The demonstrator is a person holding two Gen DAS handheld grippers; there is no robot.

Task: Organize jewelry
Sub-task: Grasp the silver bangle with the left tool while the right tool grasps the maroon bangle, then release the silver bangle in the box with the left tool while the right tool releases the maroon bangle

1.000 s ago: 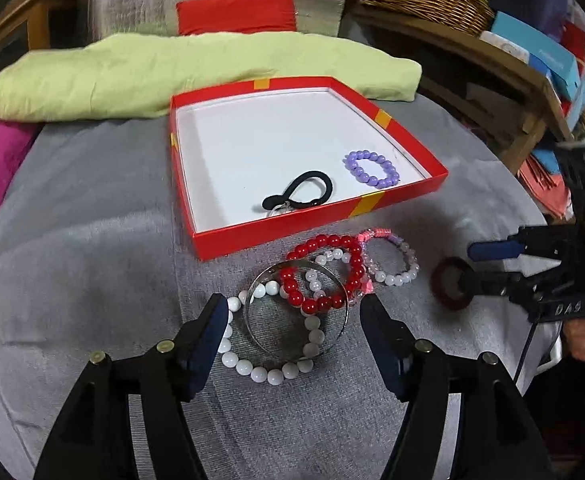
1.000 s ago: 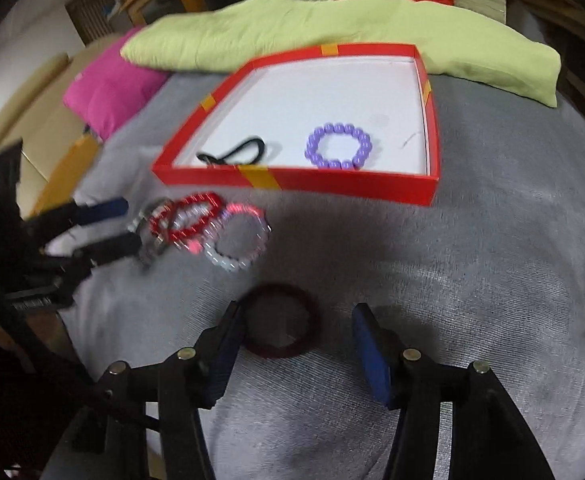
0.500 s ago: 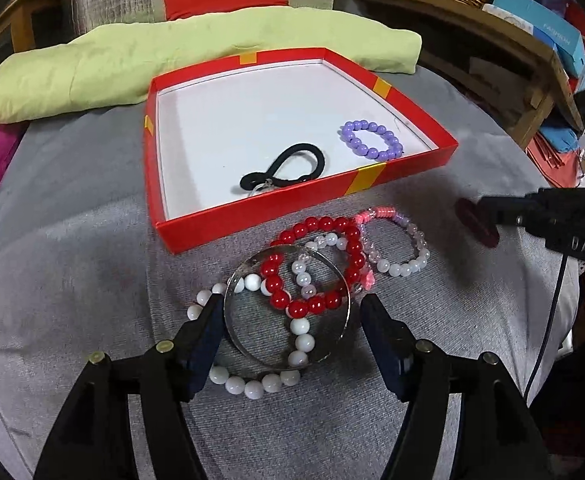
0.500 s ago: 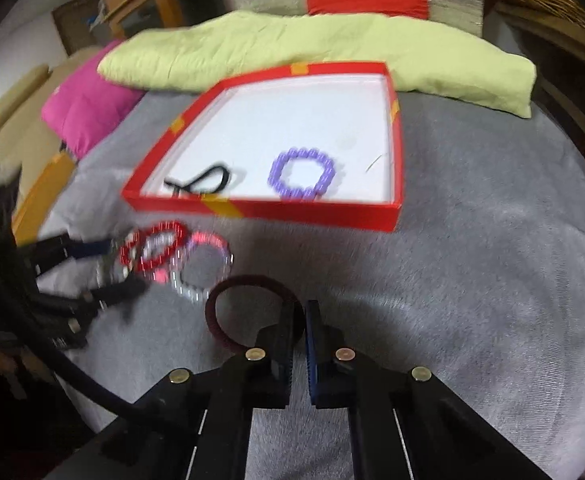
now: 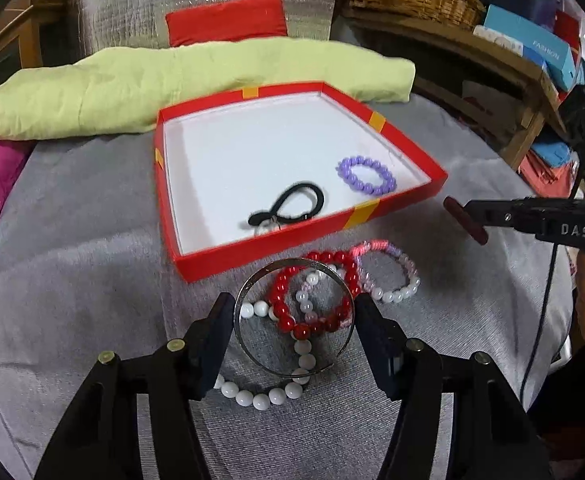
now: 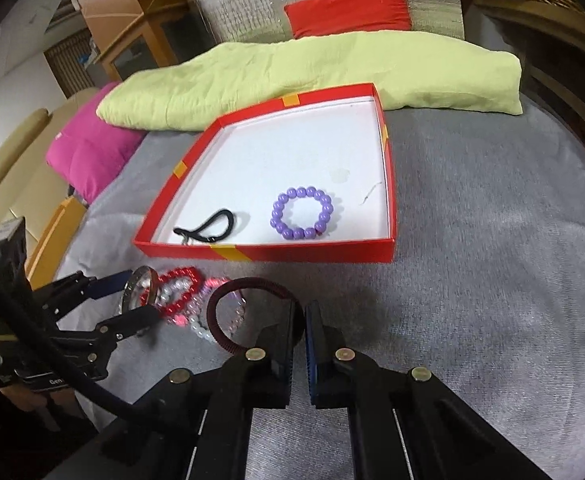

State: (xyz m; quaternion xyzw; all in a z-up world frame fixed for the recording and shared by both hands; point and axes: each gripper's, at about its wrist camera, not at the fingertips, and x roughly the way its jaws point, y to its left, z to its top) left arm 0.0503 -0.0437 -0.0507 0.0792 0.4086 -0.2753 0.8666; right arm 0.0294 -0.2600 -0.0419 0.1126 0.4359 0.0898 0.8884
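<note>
Right gripper carried the dark ring toward the red box.

The right gripper [image 6: 301,320], clenched on the dark red ring [image 6: 228,312], hung just short of the red box [image 6: 316,254], whose white floor lay clear beyond the near wall; the left gripper [image 5: 290,344] gaped around the silver bangle [image 5: 292,316], nearer that wall.

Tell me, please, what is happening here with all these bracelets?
A person with a gripper in each hand is sorting jewelry into a red box on a grey cloth. The right gripper is shut on a dark red ring bracelet, lifted near the box. The left gripper is open, its fingers either side of a silver bangle in a pile with red beads and white beads. A purple bracelet and a black hair tie already lie in the box.
</note>
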